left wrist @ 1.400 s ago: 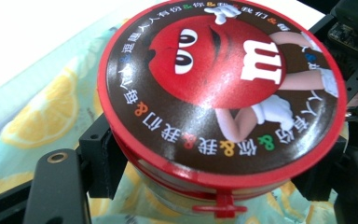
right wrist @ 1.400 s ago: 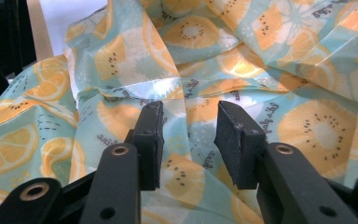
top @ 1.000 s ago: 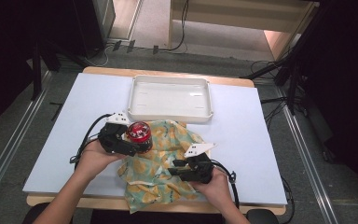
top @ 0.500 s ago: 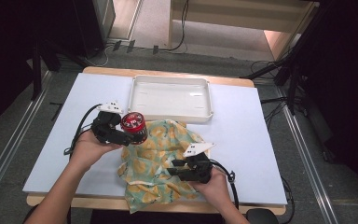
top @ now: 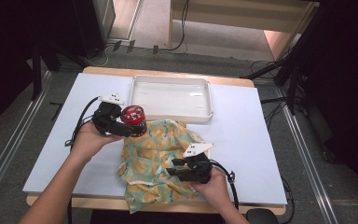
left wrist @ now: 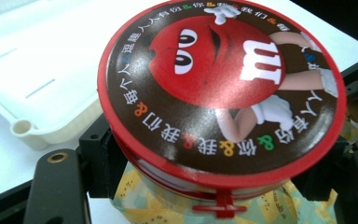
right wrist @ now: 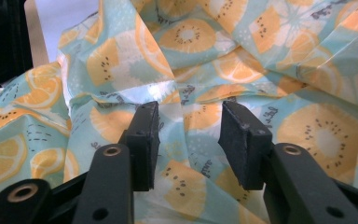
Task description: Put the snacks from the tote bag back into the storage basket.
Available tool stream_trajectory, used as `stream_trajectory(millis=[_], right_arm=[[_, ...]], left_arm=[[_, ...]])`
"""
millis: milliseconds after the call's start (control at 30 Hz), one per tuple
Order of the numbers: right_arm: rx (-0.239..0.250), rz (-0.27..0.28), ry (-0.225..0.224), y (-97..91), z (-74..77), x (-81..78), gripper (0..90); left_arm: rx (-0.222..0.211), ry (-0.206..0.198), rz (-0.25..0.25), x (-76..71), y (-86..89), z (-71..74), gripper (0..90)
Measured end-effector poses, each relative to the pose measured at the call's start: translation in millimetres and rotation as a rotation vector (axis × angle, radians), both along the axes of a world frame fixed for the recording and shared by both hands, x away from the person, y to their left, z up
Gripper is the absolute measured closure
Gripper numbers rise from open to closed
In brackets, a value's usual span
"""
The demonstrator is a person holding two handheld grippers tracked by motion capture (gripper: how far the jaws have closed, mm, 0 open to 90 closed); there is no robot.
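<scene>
The tabletop (top: 51, 140) is a pale blue-white sheet, and the white tray (top: 170, 98) lying near its far edge serves as the landmark for everything else. The tray is a shallow rectangular dish with rounded corners; in the left gripper view its rim and one corner (left wrist: 23, 128) show just beyond the tin.

On the near side of the tray lies the cloth (top: 154, 163), a crumpled piece printed with orange citrus slices on light teal. Its far edge comes close up to the tray's near rim and it spreads from there toward the person's edge of the tabletop. In the right gripper view its folds (right wrist: 242, 60) rise behind the tongs.

By the tray's near left corner the left tongs (top: 131, 127) pinch a round red tin (top: 134, 116), held clear above the far left edge of the cloth. The tin's lid (left wrist: 219, 88) bears a red cartoon candy figure ringed with coloured characters, and the black jaws press against its sides.

Well nearer the person than the tray, over the cloth's right part, the right tongs (top: 175, 168) have just been opening. Their jaws stand spread (right wrist: 189, 135) with cloth lying loosely between them, not pressed.
</scene>
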State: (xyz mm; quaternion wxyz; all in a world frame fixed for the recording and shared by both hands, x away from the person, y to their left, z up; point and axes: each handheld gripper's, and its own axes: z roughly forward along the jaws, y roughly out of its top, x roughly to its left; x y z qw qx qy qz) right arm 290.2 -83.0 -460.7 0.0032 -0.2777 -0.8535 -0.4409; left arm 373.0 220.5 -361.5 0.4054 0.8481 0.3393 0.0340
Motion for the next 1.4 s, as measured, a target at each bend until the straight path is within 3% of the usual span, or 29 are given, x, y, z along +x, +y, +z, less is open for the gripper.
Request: stream_trajectory(millis=[100, 200, 367, 633, 967, 1033, 1400], right_arm=[[-0.004, -0.007, -0.019, -0.4, 1.7, -0.7, 53.7], [0.004, -0.013, -0.024, -0.3, 3.4, -0.9, 48.7], [0.032, -0.017, -0.011, -2.8, 5.2, 0.2, 43.3], [0.024, -0.016, -0.018, -1.3, 4.4, -1.0, 42.8], [0.056, -0.019, -0.029, -2.8, 6.7, -1.8, 43.6], [0.053, -0.018, -0.028, -1.6, 5.9, -2.0, 43.6], [0.048, -0.008, -0.038, -0.1, 6.1, -3.2, 44.4]], left_arm=[[-0.02, 0.0, 0.001, 5.0, 2.2, -0.1, 25.9], [0.018, -0.011, 0.015, 8.6, 0.9, 1.6, 25.9], [0.013, -0.013, 0.018, 15.6, -0.1, 5.8, 25.9], [0.016, -0.037, 0.027, 26.0, -2.5, 11.3, 26.0], [0.043, -0.071, 0.035, 40.0, -8.1, 15.8, 26.0], [0.028, -0.064, 0.028, 43.9, -6.8, 15.5, 26.0], [0.031, -0.059, 0.037, 59.8, -8.6, 12.4, 26.0]])
